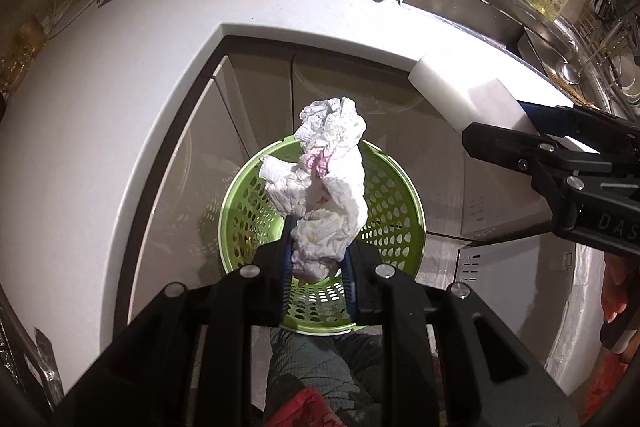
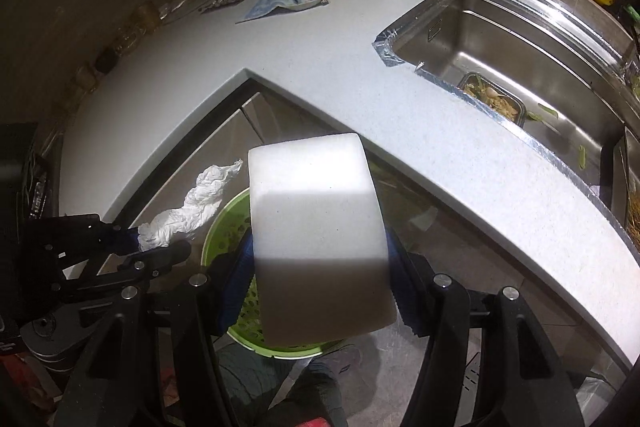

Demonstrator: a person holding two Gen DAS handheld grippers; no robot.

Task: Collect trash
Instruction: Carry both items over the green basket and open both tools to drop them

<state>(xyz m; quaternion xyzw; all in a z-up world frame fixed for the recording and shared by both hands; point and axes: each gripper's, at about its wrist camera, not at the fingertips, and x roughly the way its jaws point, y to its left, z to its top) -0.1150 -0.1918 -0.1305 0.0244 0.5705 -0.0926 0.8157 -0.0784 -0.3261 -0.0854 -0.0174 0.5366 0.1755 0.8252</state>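
Both wrist cameras look steeply down, close above the green basket [image 1: 394,211], sharing the worktop [image 2: 304,67] corner.

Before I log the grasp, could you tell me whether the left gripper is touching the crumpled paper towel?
Touching. The left wrist view shows the left gripper clamped on the crumpled paper towel's lower end.

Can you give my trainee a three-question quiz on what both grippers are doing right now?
1. True or false: the left gripper holds a crumpled paper towel.
2. What does the right gripper hold? A) milk carton B) white foam block C) blue cloth
3. What stands on the floor below both grippers?

Key: 1 true; 2 B; 3 the green perforated basket.
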